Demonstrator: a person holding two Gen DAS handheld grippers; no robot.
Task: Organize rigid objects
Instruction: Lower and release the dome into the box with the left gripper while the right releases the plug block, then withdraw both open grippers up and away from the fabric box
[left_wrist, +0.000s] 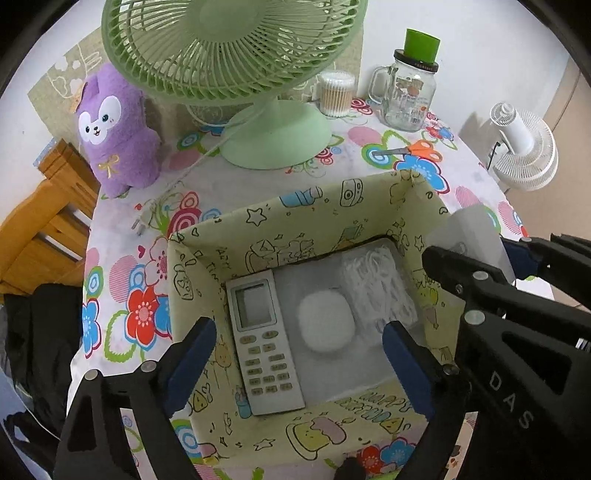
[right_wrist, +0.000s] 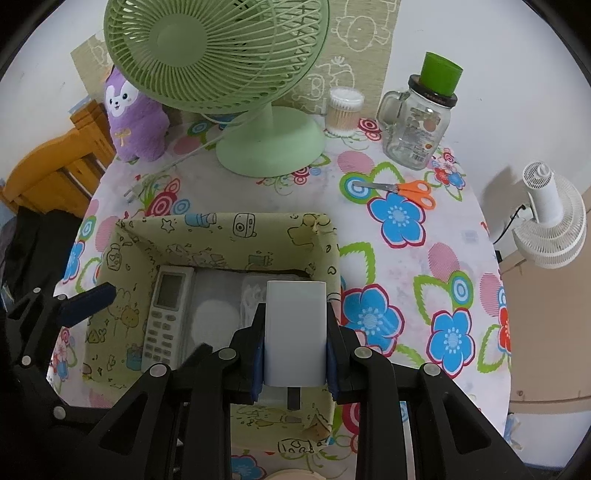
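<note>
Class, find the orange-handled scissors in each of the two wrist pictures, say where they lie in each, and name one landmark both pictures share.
Left wrist view: the scissors lie upper right on the flowered cloth, beyond the box's far right corner.
Right wrist view: the scissors lie right of centre in the upper half, below the glass jar.
Shared landmark: the green fan, standing left of the scissors in both.

The white block (right_wrist: 295, 332) clamped in the right gripper (right_wrist: 295, 354) hides the box's (right_wrist: 229, 236) right interior, the green fan's (left_wrist: 229, 48) top is cropped, and the jar's (left_wrist: 406, 96) label is unreadable.
</note>
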